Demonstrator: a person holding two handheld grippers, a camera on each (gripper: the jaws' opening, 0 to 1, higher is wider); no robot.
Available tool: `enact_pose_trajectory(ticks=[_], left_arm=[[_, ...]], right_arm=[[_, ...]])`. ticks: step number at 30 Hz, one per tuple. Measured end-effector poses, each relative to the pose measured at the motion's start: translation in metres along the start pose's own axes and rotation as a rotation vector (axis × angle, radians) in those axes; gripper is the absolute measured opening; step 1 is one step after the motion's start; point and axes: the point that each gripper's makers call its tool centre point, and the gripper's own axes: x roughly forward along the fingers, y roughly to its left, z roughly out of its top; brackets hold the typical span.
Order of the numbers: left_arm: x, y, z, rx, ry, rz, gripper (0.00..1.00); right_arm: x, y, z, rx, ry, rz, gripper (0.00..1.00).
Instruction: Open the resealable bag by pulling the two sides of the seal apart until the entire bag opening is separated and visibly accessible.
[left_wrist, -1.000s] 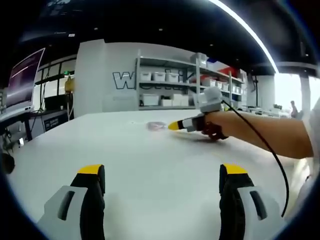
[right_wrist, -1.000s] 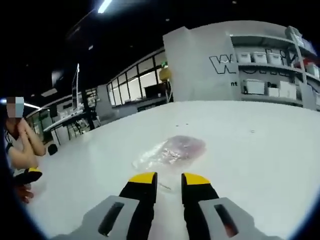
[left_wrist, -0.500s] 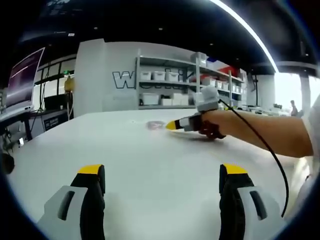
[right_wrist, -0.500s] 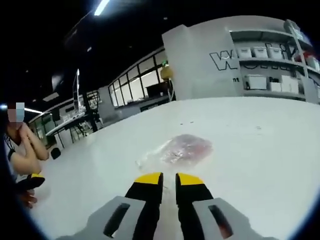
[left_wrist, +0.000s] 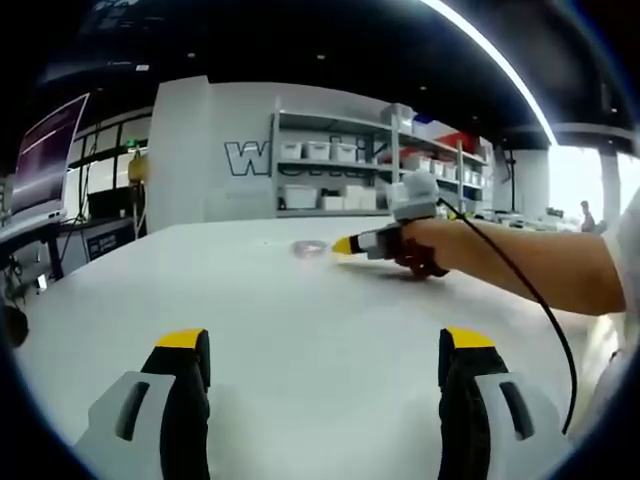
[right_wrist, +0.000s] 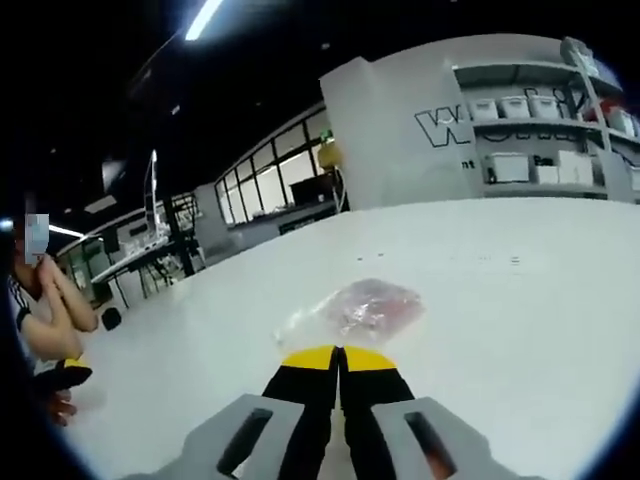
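Yellow-tipped fingers of the right gripper (right_wrist: 339, 356) have just clenched together at the near edge of the clear crumpled resealable bag (right_wrist: 362, 307) on the white table (right_wrist: 520, 330), whether pinching its seal I cannot tell; left gripper (left_wrist: 325, 345) fingers stay released, well apart from the bag.

1. Tabletop (right_wrist: 520, 320): smooth white surface with a soft sheen.
2. Resealable bag (right_wrist: 362, 307): thin, clear, crinkled plastic film, glossy highlights.
3. Right gripper (right_wrist: 338, 357): matt black fingers (right_wrist: 310, 385) with yellow tips, grey plastic body.
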Motion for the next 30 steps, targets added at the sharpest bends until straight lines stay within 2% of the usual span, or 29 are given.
enact_pose_trajectory(ticks=[4,9,14,22,30], left_arm=[[0.0,-0.001,0.0,0.001,0.003,0.0,0.94],[0.0,-0.001,-0.001,0.0,0.004,-0.001,0.94],[0.0,-0.002,-0.001,0.004,0.006,-0.001,0.94],[0.0,-0.002,-0.002,0.004,0.007,-0.002,0.94],[0.0,-0.003,-0.003,0.009,0.01,-0.004,0.94]], right_arm=[[0.007,-0.005,0.01,0.079,-0.035,0.029,0.0],[0.01,-0.009,0.029,0.205,-0.125,0.063,0.0],[0.012,-0.013,0.037,0.2,-0.141,0.056,0.0],[0.017,-0.012,0.054,0.245,-0.187,0.074,0.0],[0.009,-0.006,0.081,0.315,-0.284,0.107,0.0]])
